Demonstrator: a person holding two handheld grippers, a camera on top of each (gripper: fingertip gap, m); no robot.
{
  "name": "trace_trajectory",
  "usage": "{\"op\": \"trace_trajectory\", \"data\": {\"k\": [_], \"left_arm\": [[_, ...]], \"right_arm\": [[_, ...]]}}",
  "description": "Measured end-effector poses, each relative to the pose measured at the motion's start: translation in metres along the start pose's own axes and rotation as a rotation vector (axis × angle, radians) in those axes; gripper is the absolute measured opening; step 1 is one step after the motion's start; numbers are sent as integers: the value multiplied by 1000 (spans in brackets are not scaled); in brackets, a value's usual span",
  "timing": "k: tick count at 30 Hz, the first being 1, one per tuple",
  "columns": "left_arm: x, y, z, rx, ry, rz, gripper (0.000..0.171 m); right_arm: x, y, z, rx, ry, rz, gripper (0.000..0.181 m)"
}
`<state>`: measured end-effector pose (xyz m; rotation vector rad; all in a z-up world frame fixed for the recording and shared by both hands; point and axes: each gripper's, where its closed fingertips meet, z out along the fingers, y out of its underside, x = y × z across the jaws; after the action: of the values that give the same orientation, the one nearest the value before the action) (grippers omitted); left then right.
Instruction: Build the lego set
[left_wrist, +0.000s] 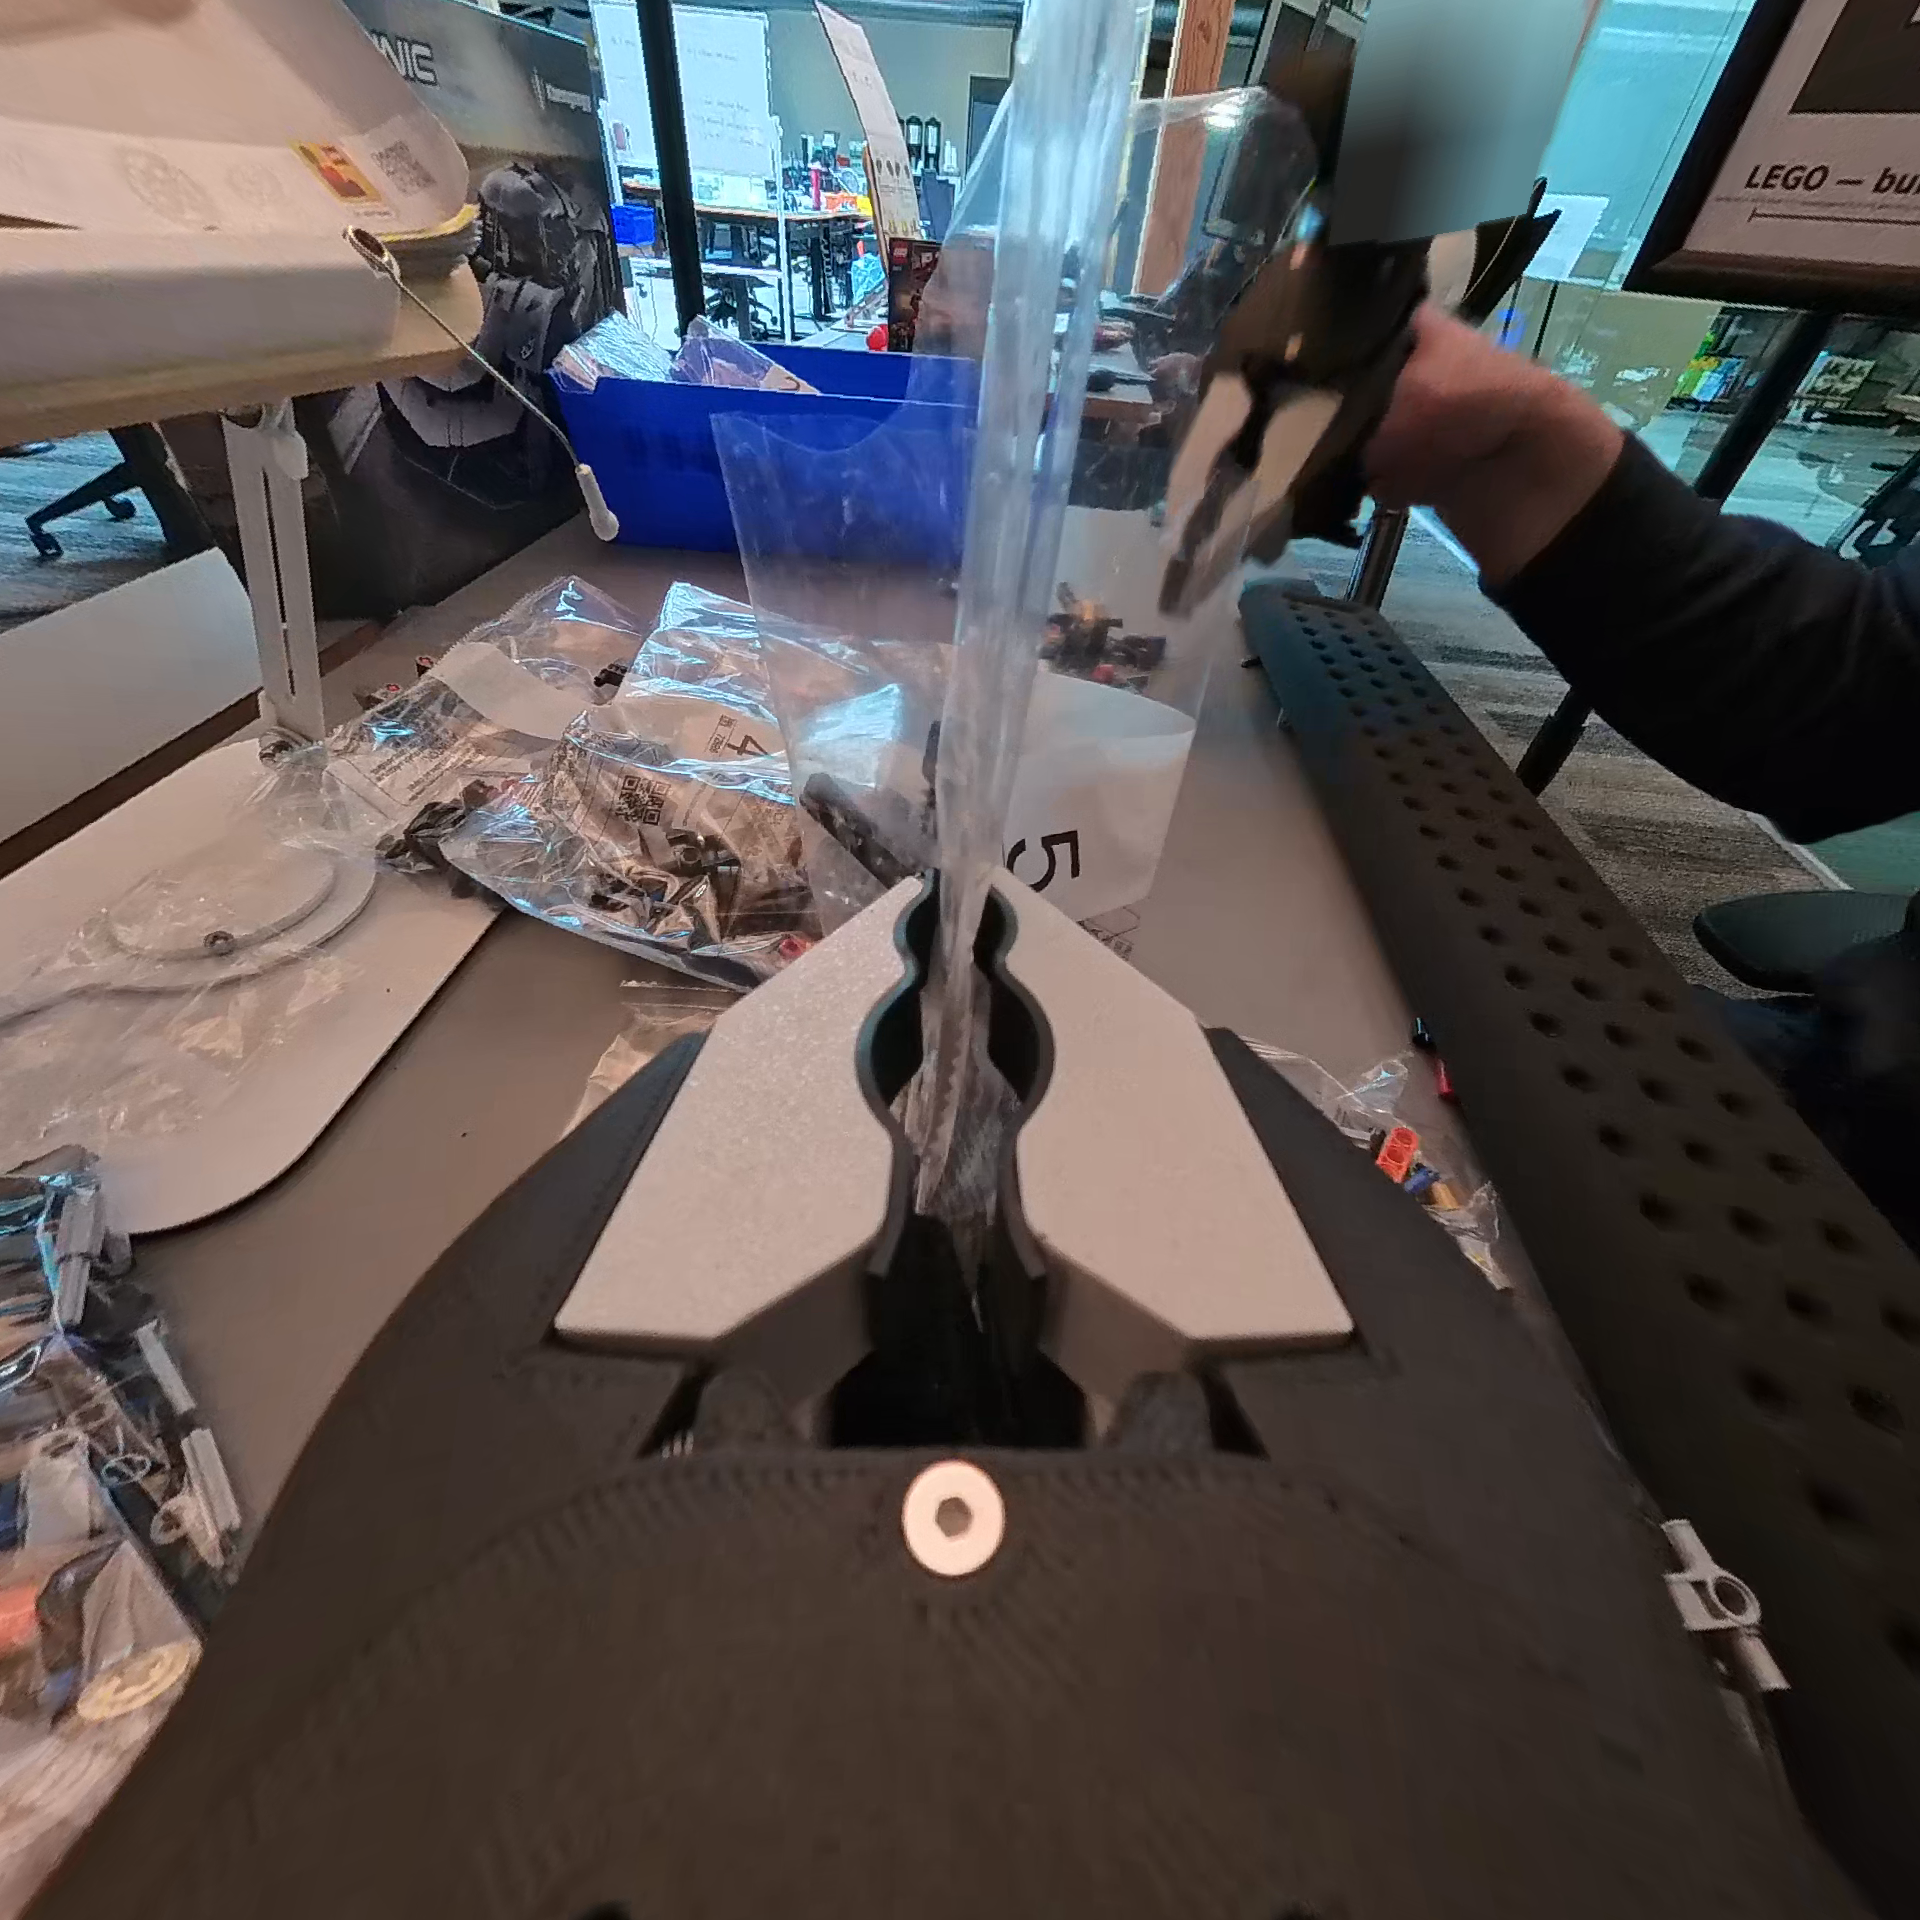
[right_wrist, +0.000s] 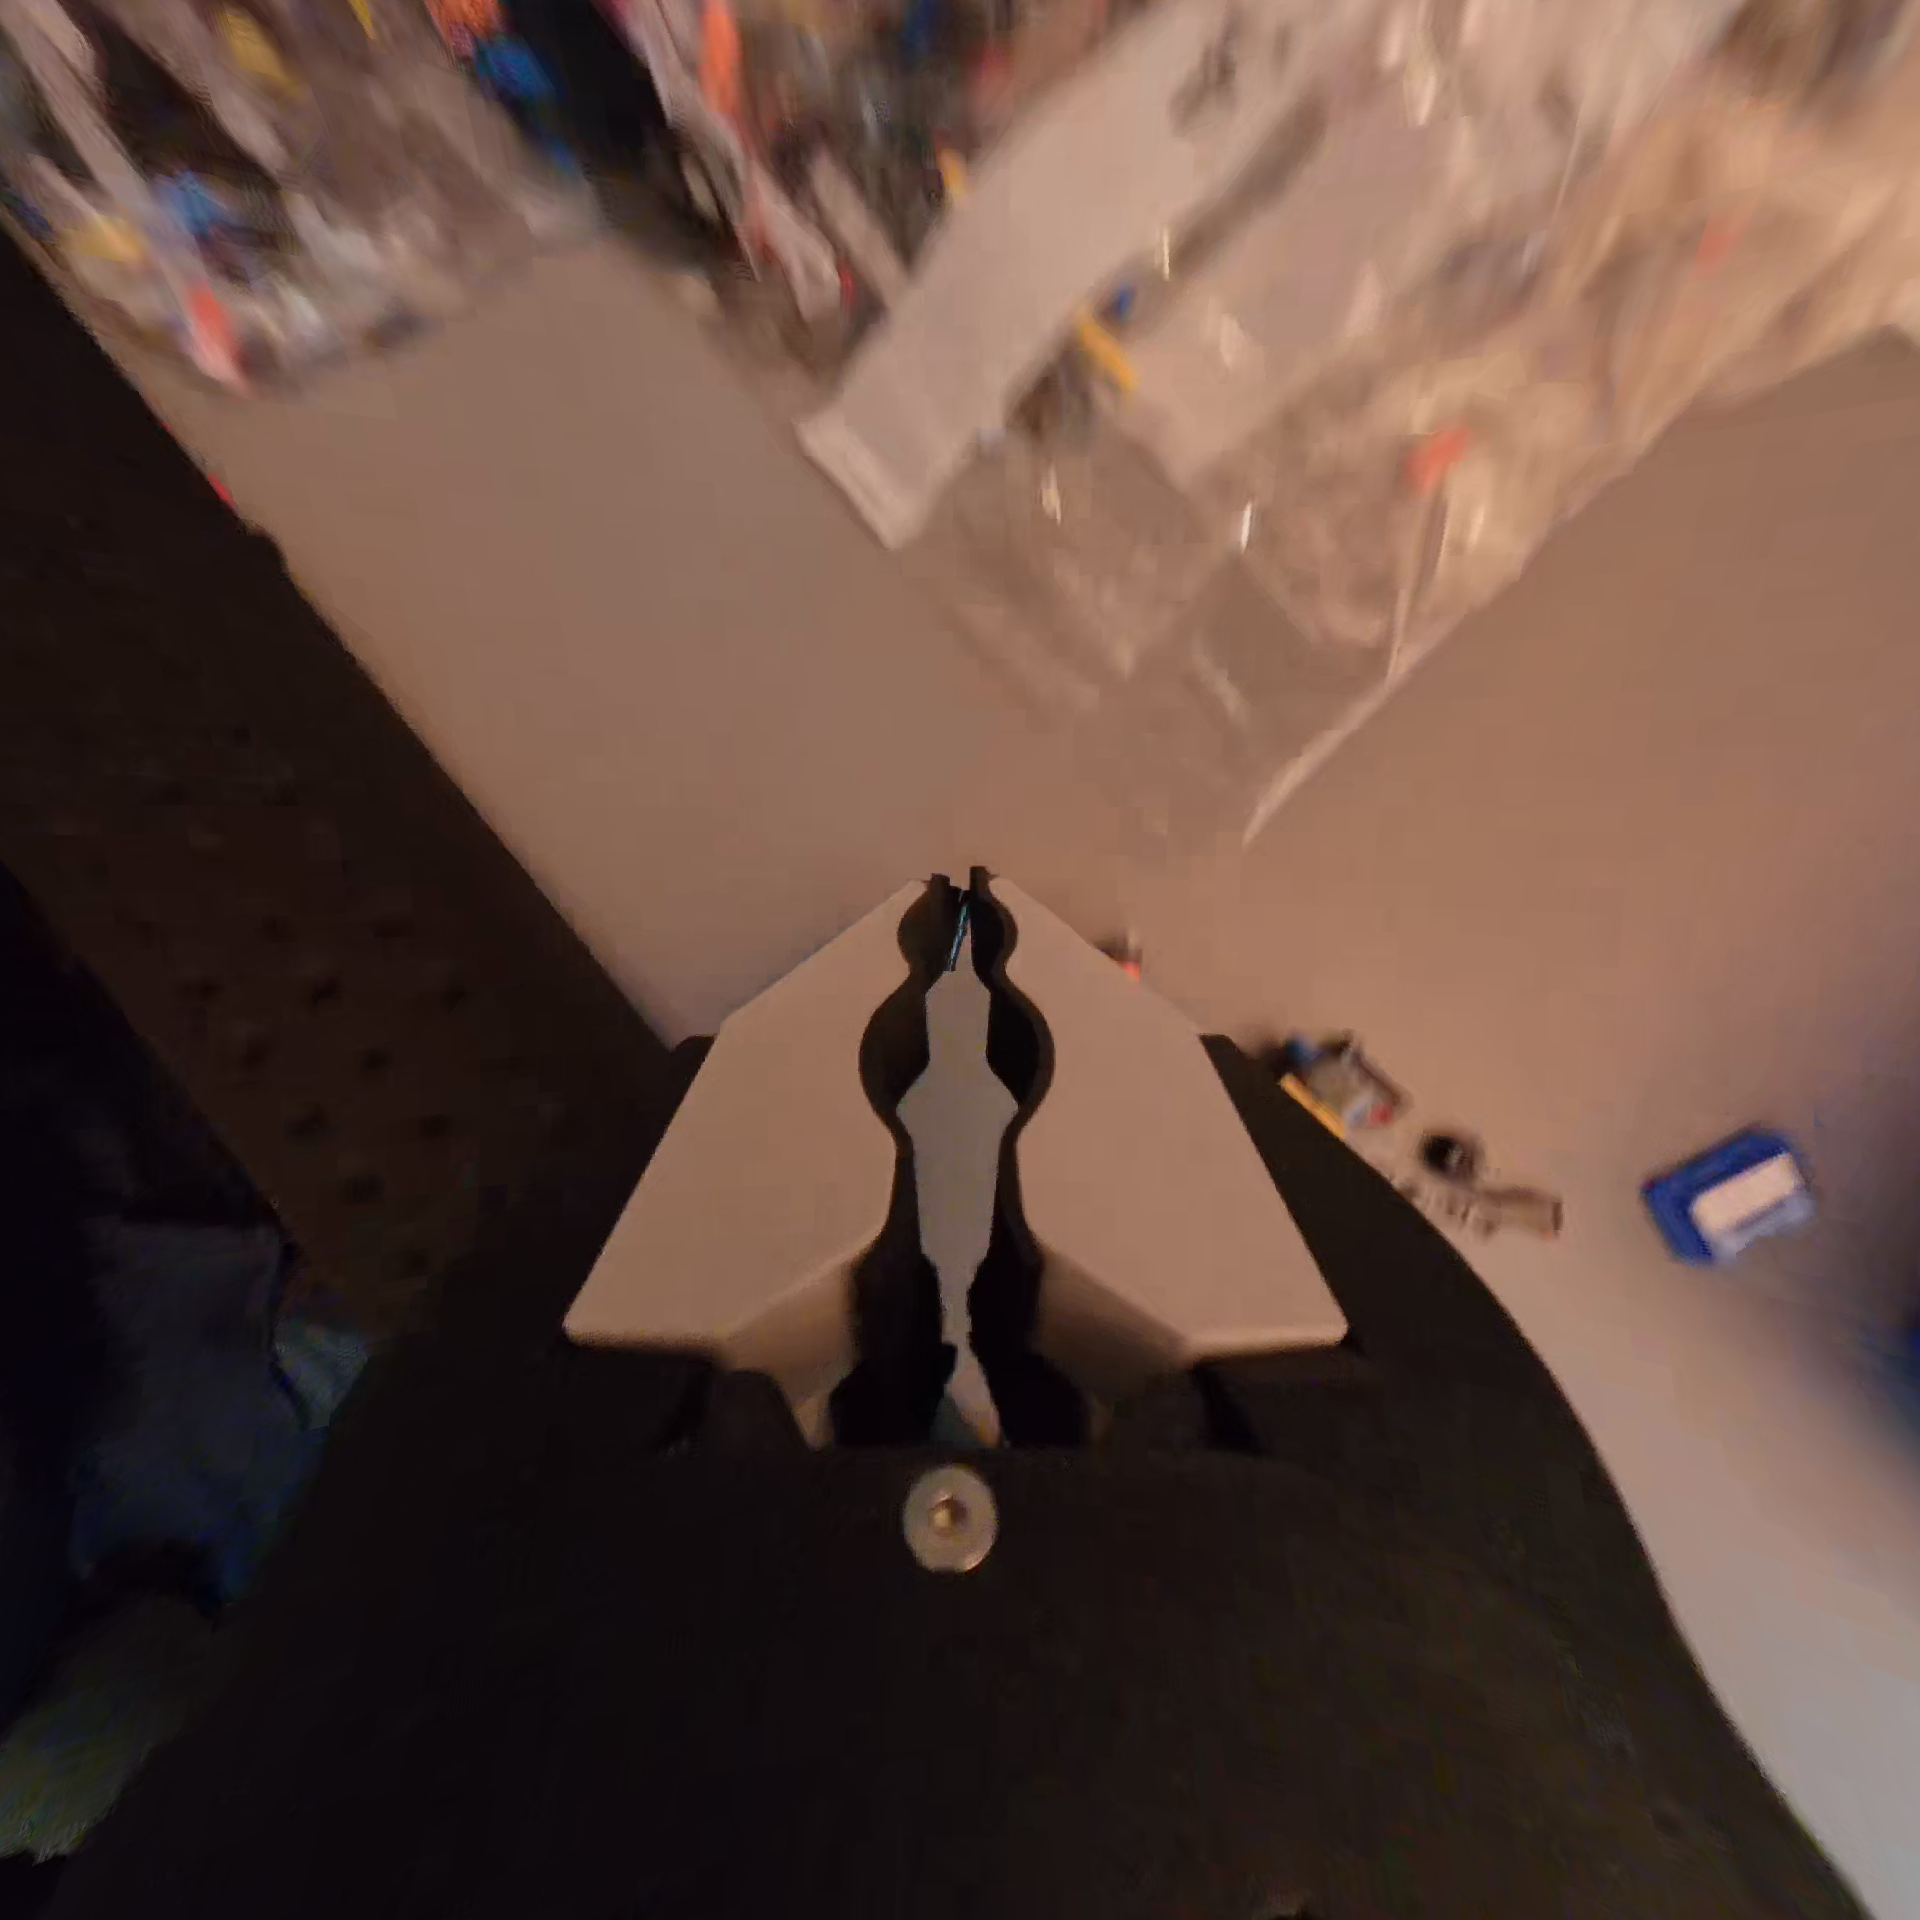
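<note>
My left gripper (left_wrist: 956, 894) is shut on the lower edge of a clear plastic bag (left_wrist: 1029, 416) and holds it upright above the grey table (left_wrist: 1278, 914). The bag has a white numbered panel (left_wrist: 1101, 790), and dark lego pieces (left_wrist: 1091, 634) show through it. My right gripper (left_wrist: 1195, 582), held by a hand, hangs behind the bag's upper right and points down. In the blurred right wrist view its fingertips (right_wrist: 958, 883) are closed together over the table (right_wrist: 623, 571), with a clear bag (right_wrist: 1299, 468) ahead. Loose small pieces (right_wrist: 1486, 1195) and a blue brick (right_wrist: 1730, 1205) lie to the right.
Several sealed bags of parts (left_wrist: 623, 790) lie left of centre, with more at the left edge (left_wrist: 94, 1455). A white booklet stand (left_wrist: 239, 904) and a blue bin (left_wrist: 665, 457) stand behind. A black perforated strip (left_wrist: 1507, 935) runs along the table's right edge, beside a small bag of coloured pieces (left_wrist: 1423, 1164). Left tips to right tips: about 30 centimeters.
</note>
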<state>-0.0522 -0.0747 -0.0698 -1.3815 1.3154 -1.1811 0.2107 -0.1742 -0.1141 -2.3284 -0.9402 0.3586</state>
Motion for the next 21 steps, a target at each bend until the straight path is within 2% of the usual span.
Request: {"op": "trace_trajectory", "data": {"k": [5, 10, 16, 21], "left_arm": [[-2, -1, -4, 12, -10, -5, 4], [-1, -1, -4, 11, -4, -4, 3], [0, -1, -4, 10, 6, -1, 2], [1, -2, -3, 12, 11, -2, 3]], "right_arm": [[-43, -116, -10, 312, -88, -134, 1], [-80, -204, -2, 443, -120, -234, 1], [-93, -254, 28, 449, -170, -235, 1], [-88, -257, 53, 395, -177, -207, 3]]}}
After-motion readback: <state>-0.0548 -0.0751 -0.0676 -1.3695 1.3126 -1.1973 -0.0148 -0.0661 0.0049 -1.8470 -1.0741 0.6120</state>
